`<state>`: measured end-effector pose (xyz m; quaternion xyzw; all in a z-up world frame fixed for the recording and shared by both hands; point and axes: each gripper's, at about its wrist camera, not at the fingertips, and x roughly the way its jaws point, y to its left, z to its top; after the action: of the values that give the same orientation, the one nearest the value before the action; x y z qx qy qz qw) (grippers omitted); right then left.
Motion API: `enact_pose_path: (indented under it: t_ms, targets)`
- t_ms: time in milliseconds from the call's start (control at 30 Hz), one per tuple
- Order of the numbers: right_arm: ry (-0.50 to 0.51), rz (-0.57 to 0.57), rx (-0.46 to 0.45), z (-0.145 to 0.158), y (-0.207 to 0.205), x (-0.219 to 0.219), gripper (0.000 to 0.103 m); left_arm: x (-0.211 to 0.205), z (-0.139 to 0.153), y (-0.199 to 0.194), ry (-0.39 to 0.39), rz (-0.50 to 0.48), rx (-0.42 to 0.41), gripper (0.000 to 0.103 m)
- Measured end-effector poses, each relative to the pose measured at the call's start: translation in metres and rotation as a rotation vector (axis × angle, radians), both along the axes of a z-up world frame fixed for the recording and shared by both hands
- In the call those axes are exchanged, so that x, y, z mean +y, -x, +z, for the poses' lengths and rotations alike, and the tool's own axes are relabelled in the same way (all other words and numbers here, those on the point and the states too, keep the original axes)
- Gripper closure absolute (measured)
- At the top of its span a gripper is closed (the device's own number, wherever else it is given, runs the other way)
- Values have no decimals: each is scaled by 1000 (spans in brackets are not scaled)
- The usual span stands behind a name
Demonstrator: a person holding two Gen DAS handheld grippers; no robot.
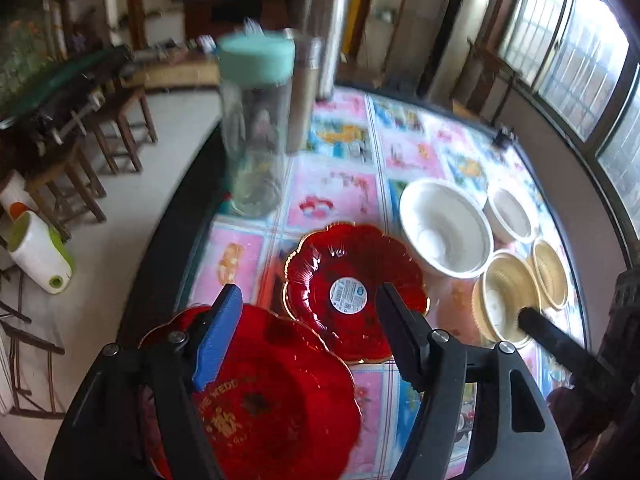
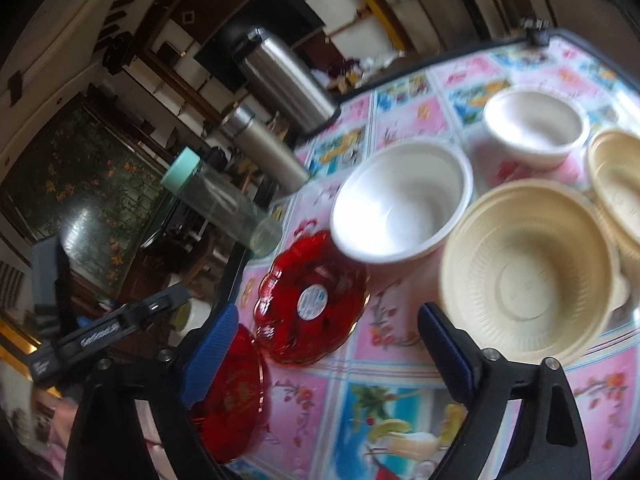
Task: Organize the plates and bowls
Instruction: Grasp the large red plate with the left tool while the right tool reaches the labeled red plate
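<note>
Gold lettering on the near red plate (image 1: 276,392), readable in part as "THE WEDD", with gold characters under it that stay too blurred to make out. Round white sticker with blue print, too small to read, at the centre of the far red plate (image 1: 356,292), glossy translucent red with a scalloped flower-shaped rim edged in gold. Both plates flat on the table (image 1: 340,200), near its left edge, rims overlapping or touching at one point. White lettering on a black bar at the lower left of the right wrist view, smeared past reading.

Left gripper (image 1: 308,300) hanging over the two plates, fingers spread wide, nothing between them. Right gripper (image 2: 328,320) likewise spread wide and empty, above the patterned cloth between the far red plate and the near cream bowl (image 2: 528,276).

Large white bowl (image 1: 446,230) smooth and round, just right of the far plate; small white bowl (image 1: 512,210) beside it. Near cream bowl ribbed inside, far cream bowl (image 1: 550,272) against it. Table cover glossy, squares of pink and blue pictures.

Clear cylindrical bottle (image 1: 254,132) with a mint-green cap near the table's edge, a brushed-steel flask (image 1: 306,92) just behind
</note>
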<state>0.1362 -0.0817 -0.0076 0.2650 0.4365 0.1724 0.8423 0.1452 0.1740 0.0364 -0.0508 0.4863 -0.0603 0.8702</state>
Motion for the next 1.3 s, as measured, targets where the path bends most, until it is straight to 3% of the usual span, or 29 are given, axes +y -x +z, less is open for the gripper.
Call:
enact_pose_path:
  t_ms: [133,267,433,567,833,1133,1300]
  targets:
    - [-56,14,91,-25,-12,11,21,-1,-39,-36,23,-20,164,34]
    - [-90,2,122,-38,-21,13,21,0,-58,-60,82,-23,244,34]
    - [-106,-11,141,-49,-30,11,22,-7,-69,-77,78,-45,301,34]
    - [-162,-9,178,-61,-40,10,25,-7,-84,-86,26,-19,351,35]
    - [-177,-2,218,-71,-54,14,26,-8,-105,-93,35,-23,417,51]
    - [-195,17,287,-87,-65,16,32,-4,-113,-91,41,-22,437,63]
    - [-183,7,302,-99,-72,19,60,2,-115,-89,39,-31,428,65]
